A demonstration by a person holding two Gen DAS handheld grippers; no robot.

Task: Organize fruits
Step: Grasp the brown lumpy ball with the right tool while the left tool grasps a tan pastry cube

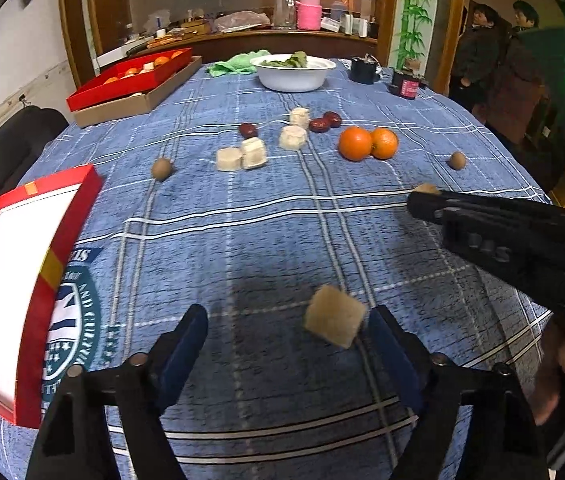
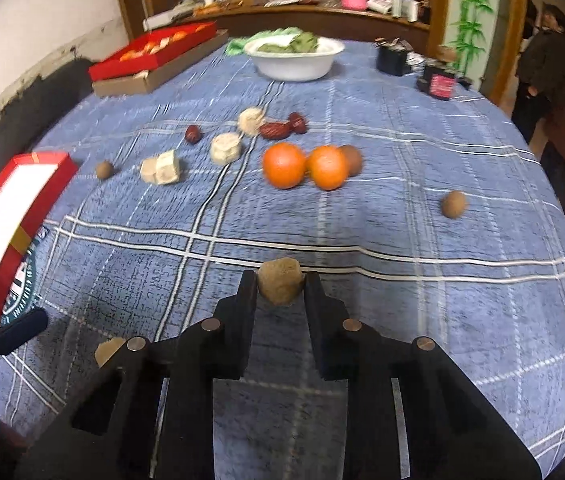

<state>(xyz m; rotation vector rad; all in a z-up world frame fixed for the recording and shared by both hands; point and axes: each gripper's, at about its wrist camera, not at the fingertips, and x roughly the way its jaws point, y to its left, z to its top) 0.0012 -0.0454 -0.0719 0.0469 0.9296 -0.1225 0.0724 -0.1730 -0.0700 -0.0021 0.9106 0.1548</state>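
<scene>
Evidently, in the left wrist view, the left gripper [image 1: 288, 332] is standing released, its blue-padded fingers [image 1: 186, 344] spread wide around a tan, rough-sided cube [image 1: 334, 321] that is lying close to the right-hand finger near the front edge of the table; whether it is touching that pad I cannot tell, but nothing is pressing on it, so this is looking like the set-up for a pick. At the left edge a red gift box [image 1: 38, 280] with a white lining is waiting empty and tilted open toward the gripper, probably as the place for sorted pieces. Toward the middle of the blue plaid tablecloth [image 1: 242, 248], two glossy oranges [image 1: 368, 143] are sitting touching, with pale blocky pastries [image 1: 242, 155], wrinkled red dates [image 1: 325, 122] and small brown round fruits [image 1: 161, 168] lying loose around them. In the right wrist view, the right gripper [image 2: 281, 286] is clenching a tan, grainy lump [image 2: 281, 285] between its black fingertips, pinching it at mid-height so that it is sitting just above the cloth near the front edge. Farther back, a smooth white bowl [image 2: 294, 66] of green leaves is standing near the far edge, and a second red tray [image 2: 150, 56] is holding fruit at the far left corner.
</scene>
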